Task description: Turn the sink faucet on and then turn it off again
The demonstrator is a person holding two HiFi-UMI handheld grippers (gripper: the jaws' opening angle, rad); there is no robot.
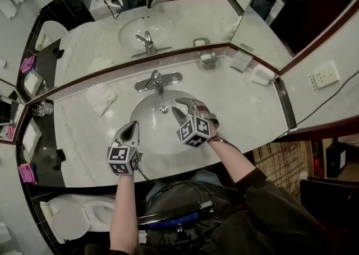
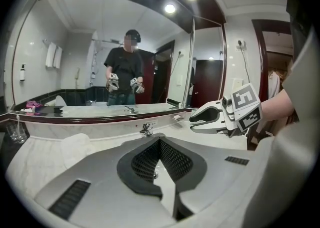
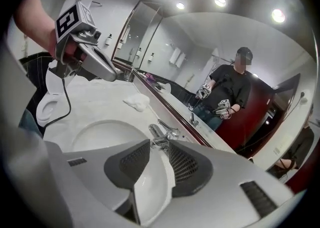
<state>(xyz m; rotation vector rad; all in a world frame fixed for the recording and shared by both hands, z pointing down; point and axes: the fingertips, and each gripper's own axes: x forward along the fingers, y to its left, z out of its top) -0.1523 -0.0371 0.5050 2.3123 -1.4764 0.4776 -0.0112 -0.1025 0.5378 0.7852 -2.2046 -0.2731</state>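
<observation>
The faucet (image 1: 157, 82) is sitting at the back rim of the sink (image 1: 147, 139). The right gripper (image 1: 175, 106) is hovering over the sink, just short of it, jaws standing apart and empty. The left gripper (image 1: 132, 126) is hanging at the sink's front-left edge, jaws pressed together on nothing.

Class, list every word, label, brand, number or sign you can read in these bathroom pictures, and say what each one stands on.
No text can be read in any view.
Marker cubes: black-and-white square patterns only, no letters or numbers.
Packets on the side tray: any print is too small to read.
Wall socket plate: no legible marking.
</observation>
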